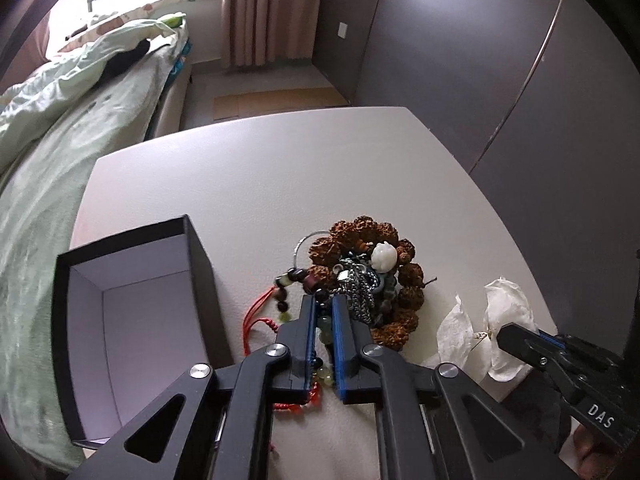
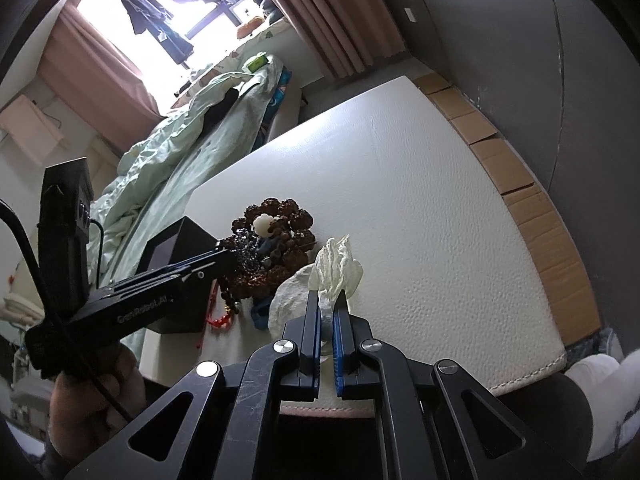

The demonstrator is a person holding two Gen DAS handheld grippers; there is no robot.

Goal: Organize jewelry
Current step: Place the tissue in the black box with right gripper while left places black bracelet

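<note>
A jewelry pile point(image 1: 368, 276) lies on the white table point(image 1: 260, 168): a ring of brown knobbly beads point(image 1: 362, 228), a white carved pendant point(image 1: 384, 257), silver chains point(image 1: 360, 292) and a thin metal bangle point(image 1: 308, 238). My left gripper point(image 1: 324, 300) is shut on a bracelet of green and dark beads point(image 1: 325, 326) with a red cord point(image 1: 256, 320), at the pile's near left edge. My right gripper point(image 2: 329, 300) is shut on a crumpled white tissue point(image 2: 338, 264) lying right of the pile point(image 2: 276, 240). In the left wrist view, the right gripper point(image 1: 502, 334) pinches the tissue point(image 1: 504, 308).
An open black box point(image 1: 132, 320) with a white inside stands at the table's left edge, just left of the red cord. A bed with a pale green quilt point(image 1: 60, 128) runs along the left. Grey wardrobe doors point(image 1: 500, 60) stand behind the table. Cardboard point(image 2: 520, 184) lines the table's right side.
</note>
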